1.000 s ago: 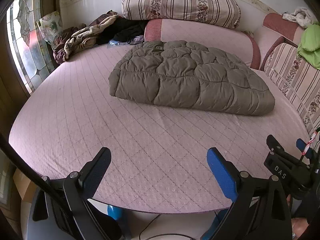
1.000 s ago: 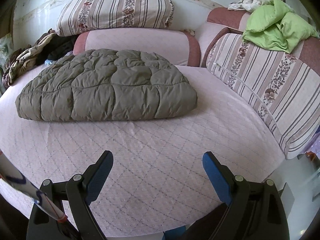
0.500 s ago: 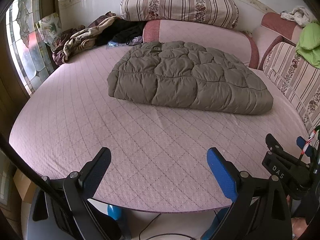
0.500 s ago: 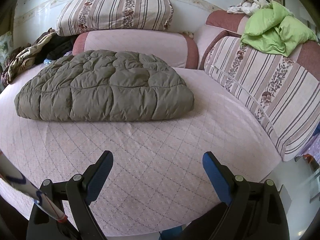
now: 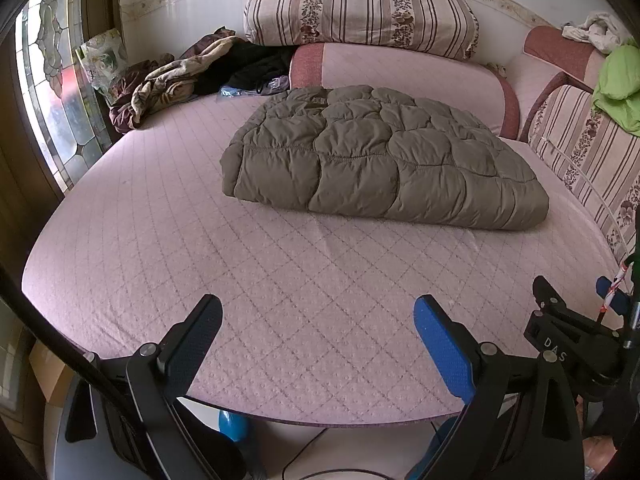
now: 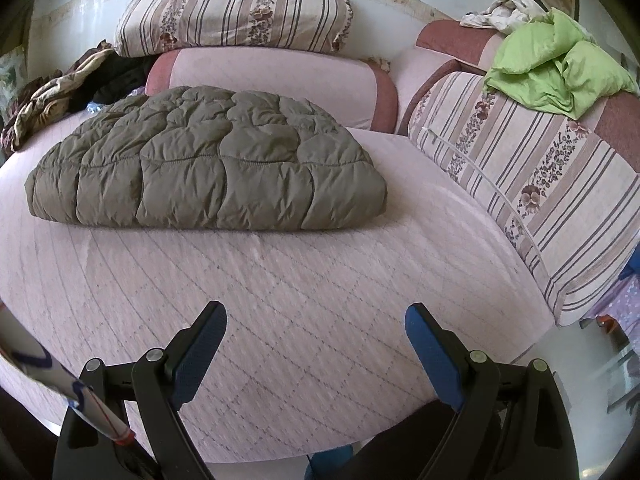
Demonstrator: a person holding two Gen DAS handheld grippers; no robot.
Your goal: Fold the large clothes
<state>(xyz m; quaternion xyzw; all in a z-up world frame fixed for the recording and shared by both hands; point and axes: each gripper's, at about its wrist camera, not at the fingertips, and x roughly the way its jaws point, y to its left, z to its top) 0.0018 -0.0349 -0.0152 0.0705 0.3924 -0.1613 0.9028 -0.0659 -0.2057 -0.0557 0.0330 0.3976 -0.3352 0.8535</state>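
The puffy green-grey coat [image 5: 384, 164] lies folded in the middle of the bed [image 5: 168, 248]. The left gripper [image 5: 318, 330] and right gripper [image 6: 316, 330] hang near the bed's edge, jaws wide, holding nothing, so the folding looks done.

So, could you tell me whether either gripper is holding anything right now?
Nothing is held: the left gripper and right gripper are open, short of the jacket.

Only one marking reads — white letters "DAS" on the right tool [image 5: 568, 344] — seen from the left wrist.
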